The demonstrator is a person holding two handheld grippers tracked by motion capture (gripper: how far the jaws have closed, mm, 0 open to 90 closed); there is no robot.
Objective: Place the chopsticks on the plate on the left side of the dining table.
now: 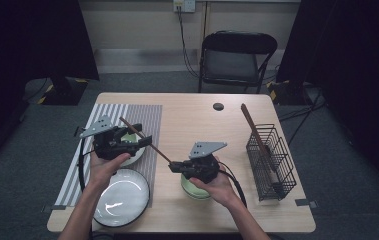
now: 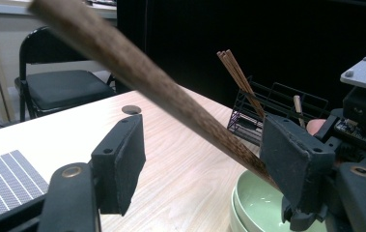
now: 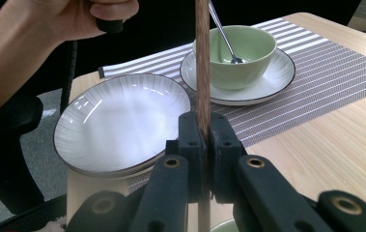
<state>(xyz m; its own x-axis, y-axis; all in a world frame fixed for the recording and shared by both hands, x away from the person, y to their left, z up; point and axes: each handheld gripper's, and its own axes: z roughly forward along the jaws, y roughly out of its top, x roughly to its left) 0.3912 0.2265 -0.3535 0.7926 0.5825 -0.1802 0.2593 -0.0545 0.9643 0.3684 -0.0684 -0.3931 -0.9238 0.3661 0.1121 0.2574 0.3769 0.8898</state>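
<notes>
Nearest you on the counter (image 1: 187, 215) sat a large white plate (image 1: 122, 197) with a dark rim, at the front end of the striped placemat (image 1: 142, 120). Just past it, your left hand (image 1: 104, 167) held the left tool (image 1: 139, 141) with its jaws spread apart; the brown chopstick (image 1: 144, 140) ran between them, and from the left gripper view you could not tell whether it touched the far pad. To the right, your right hand (image 1: 217, 185) held the right tool (image 1: 174, 165) above a stack of pale green bowls (image 1: 194, 190), its jaws pressed together and pinching the chopstick near its lower end. From there the stick slanted up and away to the left, across the bare wood and over the mat, ending above a green bowl (image 3: 241, 50) that stood on a white saucer (image 3: 272, 79) with a metal spoon (image 3: 224, 36) leaning inside. Farther to the right, near the counter's edge, stood a black wire rack (image 1: 272, 160) with more chopsticks (image 1: 254, 127) leaning out of it. Beyond the counter stood a black folding chair (image 1: 237, 57) against the pale wall.
</notes>
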